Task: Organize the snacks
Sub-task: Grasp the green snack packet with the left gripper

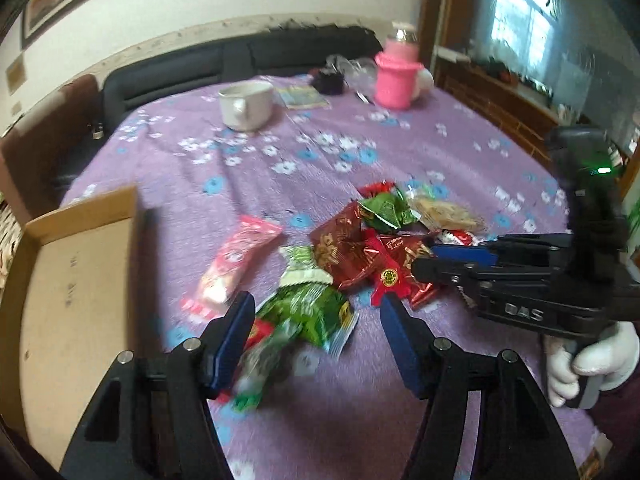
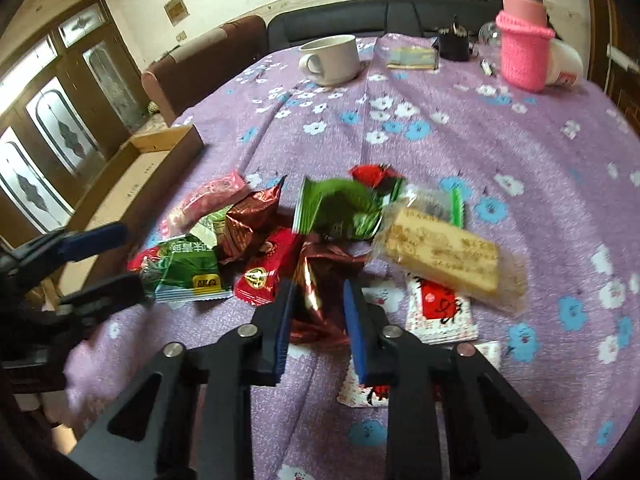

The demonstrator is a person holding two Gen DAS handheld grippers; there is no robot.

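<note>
A heap of snack packets lies on the purple flowered tablecloth (image 1: 320, 168). My left gripper (image 1: 317, 300) stands open over a green packet (image 1: 308, 312); the packet lies between its blue pads, and a gap shows at the right pad. From the right wrist view the left gripper (image 2: 134, 256) sits at the green packet's (image 2: 188, 268) left end. My right gripper (image 2: 319, 286) is shut on a dark red foil packet (image 2: 316, 304), which fills the gap between its pads. In the left wrist view the right gripper (image 1: 426, 260) reaches into the red packets from the right.
An open cardboard box (image 1: 80, 280) (image 2: 132, 184) stands left of the heap. A pink packet (image 2: 208, 200) and a clear biscuit pack (image 2: 444, 256) flank the pile. A white mug (image 2: 332, 60) and a pink knitted bottle (image 2: 524, 52) stand at the far edge. A white-gloved hand (image 1: 588, 364) holds the right gripper.
</note>
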